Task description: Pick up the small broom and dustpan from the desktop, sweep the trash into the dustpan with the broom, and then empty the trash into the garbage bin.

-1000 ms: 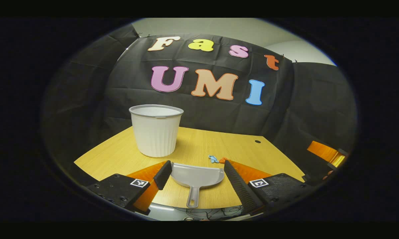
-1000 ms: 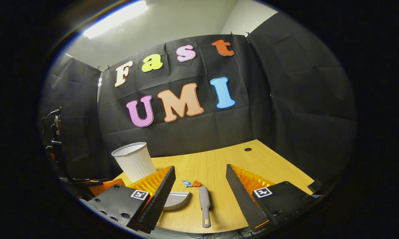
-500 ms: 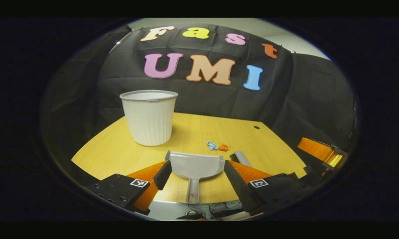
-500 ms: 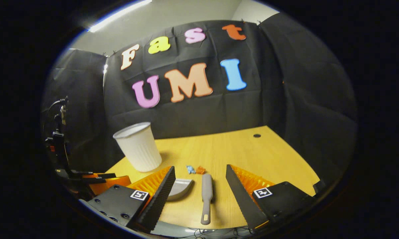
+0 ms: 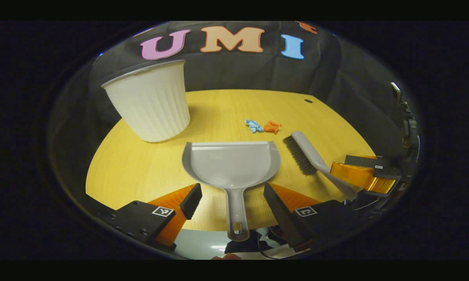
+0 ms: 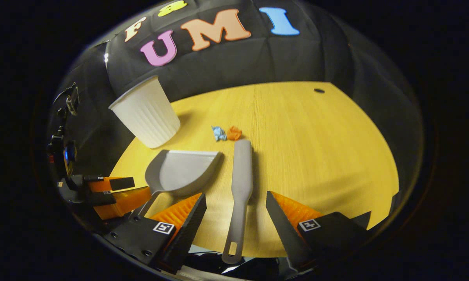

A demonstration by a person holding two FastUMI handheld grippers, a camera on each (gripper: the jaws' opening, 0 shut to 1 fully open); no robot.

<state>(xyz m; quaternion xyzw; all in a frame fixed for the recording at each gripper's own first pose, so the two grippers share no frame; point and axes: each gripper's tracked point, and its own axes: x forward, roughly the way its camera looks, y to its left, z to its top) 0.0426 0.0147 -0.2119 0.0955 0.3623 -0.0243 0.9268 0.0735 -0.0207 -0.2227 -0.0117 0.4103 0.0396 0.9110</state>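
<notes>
A grey dustpan [image 5: 230, 164] lies flat on the wooden desktop [image 5: 133, 171], its handle pointing at me. My left gripper [image 5: 233, 203] is open, one finger on each side of that handle, not touching it. To its right lies the grey broom [image 5: 310, 156], bristles to the left. In the right gripper view the broom [image 6: 241, 179] lies lengthwise, and my right gripper [image 6: 238, 218] is open astride its handle. Blue trash [image 5: 252, 125] and orange trash [image 5: 272, 126] sit just beyond the pan. The white ribbed garbage bin [image 5: 148, 103] stands at the far left.
The right gripper [image 5: 365, 173] shows at the right edge of the left gripper view, and the left gripper [image 6: 109, 193] at the left of the right gripper view. A small dark hole [image 6: 319, 90] marks the desk's far right. Cables hang below the near edge.
Both grippers have come forward and tipped down over the desk. The dustpan handle and the broom handle now lie between the open fingers; nothing on the desk has moved.
</notes>
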